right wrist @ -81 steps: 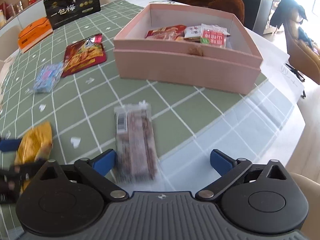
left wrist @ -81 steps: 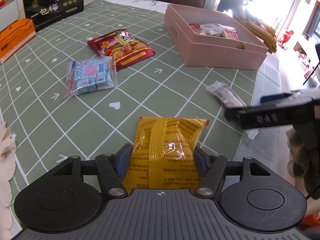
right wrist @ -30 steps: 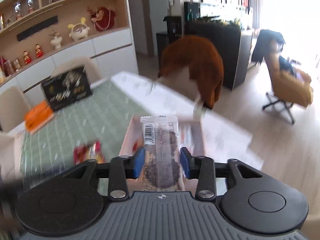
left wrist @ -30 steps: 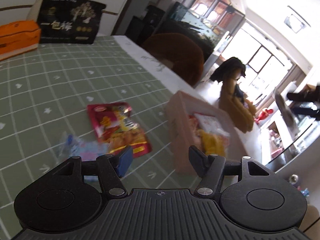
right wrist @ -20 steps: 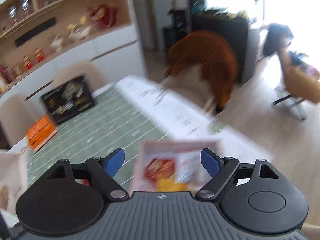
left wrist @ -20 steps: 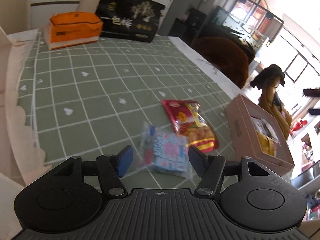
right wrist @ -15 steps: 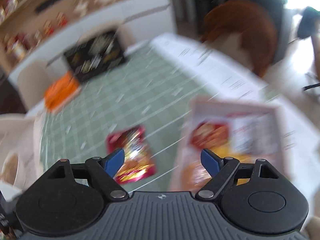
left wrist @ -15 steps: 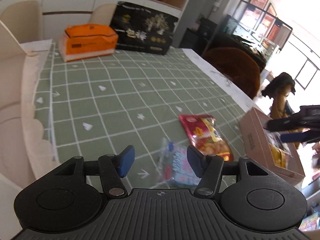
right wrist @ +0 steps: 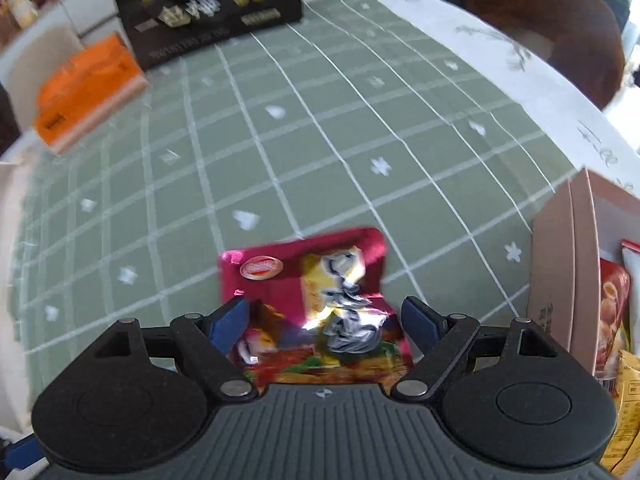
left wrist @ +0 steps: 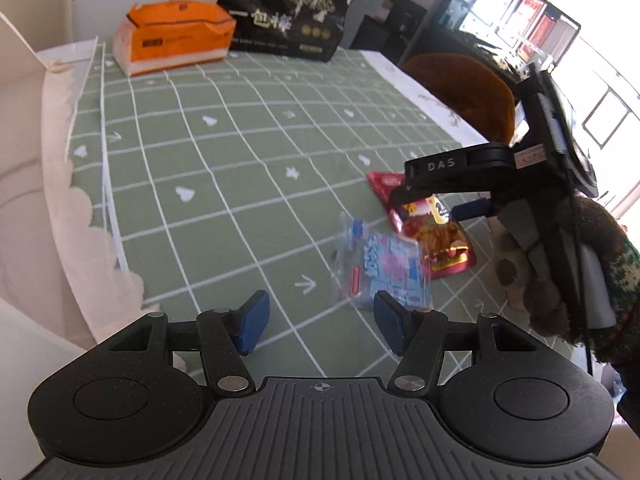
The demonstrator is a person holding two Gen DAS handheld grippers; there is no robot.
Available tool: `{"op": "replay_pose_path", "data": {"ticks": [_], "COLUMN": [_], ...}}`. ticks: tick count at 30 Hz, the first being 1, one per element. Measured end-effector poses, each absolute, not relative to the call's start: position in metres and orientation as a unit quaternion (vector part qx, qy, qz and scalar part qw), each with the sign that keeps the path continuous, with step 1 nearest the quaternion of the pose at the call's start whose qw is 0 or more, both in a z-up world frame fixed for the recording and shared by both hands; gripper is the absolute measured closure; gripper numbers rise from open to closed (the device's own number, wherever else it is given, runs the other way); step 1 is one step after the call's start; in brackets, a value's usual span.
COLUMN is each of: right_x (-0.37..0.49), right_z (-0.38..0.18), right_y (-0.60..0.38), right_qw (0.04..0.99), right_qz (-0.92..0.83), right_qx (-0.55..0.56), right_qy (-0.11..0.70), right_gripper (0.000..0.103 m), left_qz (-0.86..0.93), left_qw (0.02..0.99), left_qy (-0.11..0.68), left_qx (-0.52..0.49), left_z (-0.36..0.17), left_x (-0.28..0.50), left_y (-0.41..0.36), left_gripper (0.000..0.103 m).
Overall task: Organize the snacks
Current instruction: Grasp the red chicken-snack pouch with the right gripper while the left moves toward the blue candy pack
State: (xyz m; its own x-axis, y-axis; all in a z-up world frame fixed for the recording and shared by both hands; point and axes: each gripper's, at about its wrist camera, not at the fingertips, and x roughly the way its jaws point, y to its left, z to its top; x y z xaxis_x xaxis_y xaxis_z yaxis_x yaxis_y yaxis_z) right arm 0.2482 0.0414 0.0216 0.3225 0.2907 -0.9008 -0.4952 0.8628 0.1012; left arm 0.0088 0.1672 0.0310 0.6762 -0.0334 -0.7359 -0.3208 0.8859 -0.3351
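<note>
A blue and pink snack packet [left wrist: 384, 268] lies on the green checked tablecloth [left wrist: 224, 184], just ahead of my left gripper's right fingertip. My left gripper [left wrist: 320, 312] hangs open above the cloth, nothing between its fingers. Past the blue packet lies a red snack packet [left wrist: 444, 240], and my right gripper [left wrist: 432, 204] hovers over it. In the right wrist view the red packet [right wrist: 304, 280] lies between the jaws of my right gripper [right wrist: 326, 312], which are opening; the pads stand clear of it. The pink box [right wrist: 560, 260] at the right holds several snacks [right wrist: 612, 304].
An orange tissue pack [left wrist: 172, 36] and a black gift bag [left wrist: 288, 20] stand at the table's far end. A brown chair [left wrist: 460, 84] sits beyond the right edge. A knitted sleeve [left wrist: 592, 280] carries the right gripper. Cream scalloped cloth [left wrist: 52, 184] borders the left edge.
The left gripper dropped the yellow packet in the box and swung left to the blue packet. The right gripper let go of its brown bar, widened, and came down over the red packet.
</note>
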Motion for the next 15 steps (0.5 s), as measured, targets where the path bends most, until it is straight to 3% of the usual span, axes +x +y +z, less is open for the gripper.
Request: {"op": "replay_pose_path", "data": {"ticks": [2, 7, 10, 15], "right_x": [0.243, 0.195, 0.171, 0.137], "right_z": [0.021, 0.027, 0.029, 0.032], "right_y": [0.036, 0.025, -0.002, -0.051], "right_qw": [0.808, 0.802, 0.792, 0.786], "right_qz": [0.244, 0.277, 0.29, 0.296], "right_qx": [-0.091, -0.16, -0.126, -0.071], "right_qy": [0.528, 0.505, 0.523, 0.538], "right_gripper": [0.014, 0.04, 0.052, 0.083], "left_qz": [0.083, 0.104, 0.103, 0.1], "left_qw": [0.884, 0.877, 0.875, 0.869], "left_qy": [0.399, 0.407, 0.411, 0.416], "left_qx": [-0.228, -0.235, -0.235, -0.247], "left_z": [0.029, 0.026, 0.026, 0.024], "left_x": [0.011, 0.014, 0.017, 0.031], "left_y": [0.166, 0.168, 0.167, 0.163], "left_gripper": [0.039, 0.04, 0.04, 0.04]}}
